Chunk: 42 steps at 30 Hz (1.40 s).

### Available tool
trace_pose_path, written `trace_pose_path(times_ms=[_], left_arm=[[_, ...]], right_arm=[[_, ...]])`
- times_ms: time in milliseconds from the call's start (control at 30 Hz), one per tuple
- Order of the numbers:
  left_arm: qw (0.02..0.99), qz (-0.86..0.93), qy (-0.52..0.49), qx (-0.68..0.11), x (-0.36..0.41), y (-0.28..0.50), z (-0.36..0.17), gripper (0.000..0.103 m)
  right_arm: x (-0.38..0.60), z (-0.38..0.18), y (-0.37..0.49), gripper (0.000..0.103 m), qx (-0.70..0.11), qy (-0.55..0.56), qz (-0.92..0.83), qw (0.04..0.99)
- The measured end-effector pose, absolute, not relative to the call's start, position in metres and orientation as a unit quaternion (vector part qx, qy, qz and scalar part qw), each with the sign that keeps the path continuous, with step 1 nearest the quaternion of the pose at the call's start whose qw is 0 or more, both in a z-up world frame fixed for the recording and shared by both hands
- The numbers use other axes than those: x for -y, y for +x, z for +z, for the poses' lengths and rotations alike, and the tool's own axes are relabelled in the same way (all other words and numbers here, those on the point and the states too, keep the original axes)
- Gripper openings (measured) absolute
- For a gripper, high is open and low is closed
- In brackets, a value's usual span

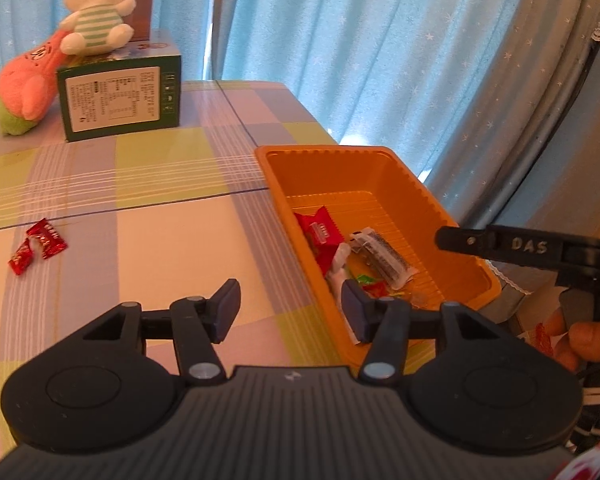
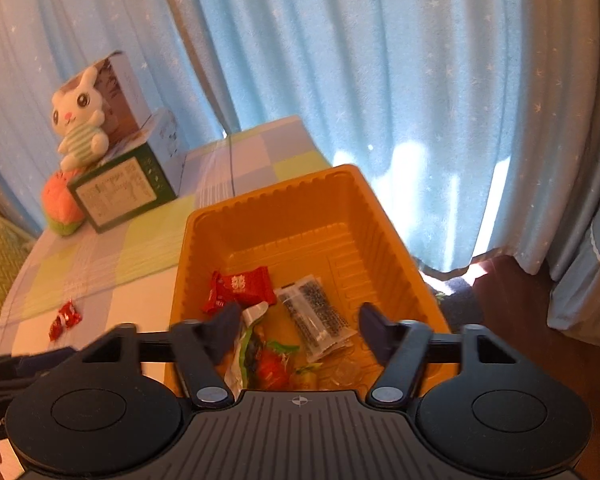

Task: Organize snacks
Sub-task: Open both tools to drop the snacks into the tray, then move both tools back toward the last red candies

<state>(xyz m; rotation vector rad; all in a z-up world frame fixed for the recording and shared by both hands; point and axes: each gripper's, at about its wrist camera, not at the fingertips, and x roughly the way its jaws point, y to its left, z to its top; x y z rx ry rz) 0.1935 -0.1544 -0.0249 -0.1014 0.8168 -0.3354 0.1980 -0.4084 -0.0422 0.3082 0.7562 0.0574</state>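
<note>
Orange plastic tray [image 2: 260, 216] on the checked tablecloth [image 1: 160, 240] holds one large red packet [image 2: 244, 286], one black-speckled packet [image 2: 316, 316] and smaller sweets, two red candies [image 1: 40, 246] lie outside, and both the left gripper [image 1: 290, 310] and right gripper [image 2: 300, 330] are wide open, empty.

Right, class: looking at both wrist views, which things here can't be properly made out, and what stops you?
- Green box label: print too small, both views.
- Near end of the orange tray: the right gripper body hides it in the right wrist view.
- Clear wrappers in the tray: see-through, contents unreadable.
- Two red candies on the table: blurred in the right wrist view.
- Right gripper in the left wrist view: only one of its fingers shows.
</note>
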Motion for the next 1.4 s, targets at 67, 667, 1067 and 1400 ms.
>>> trace_pose_path(times_ms=[67, 667, 1067, 1400], left_arm=[[0.904, -0.157, -0.050, -0.394, 0.147, 0.187, -0.023, 0.054], [0.920, -0.110, -0.044, -0.373, 0.082, 0.108, 0.012, 0.078], [0.927, -0.078, -0.057, -0.362, 0.031, 0.065, 0.024, 0.084], [0.928, -0.041, -0.070, -0.364, -0.012, 0.054, 0.021, 0.084]], right_arm=[[0.410, -0.040, 0.191, 0.068, -0.371, 0.157, 0.021, 0.915], [0.332, -0.010, 0.100, 0.068, -0.381, 0.114, 0.038, 0.917], [0.271, -0.008, 0.070, 0.068, -0.394, 0.088, 0.073, 0.912], [0.239, -0.011, 0.071, 0.068, -0.397, 0.074, 0.101, 0.909]])
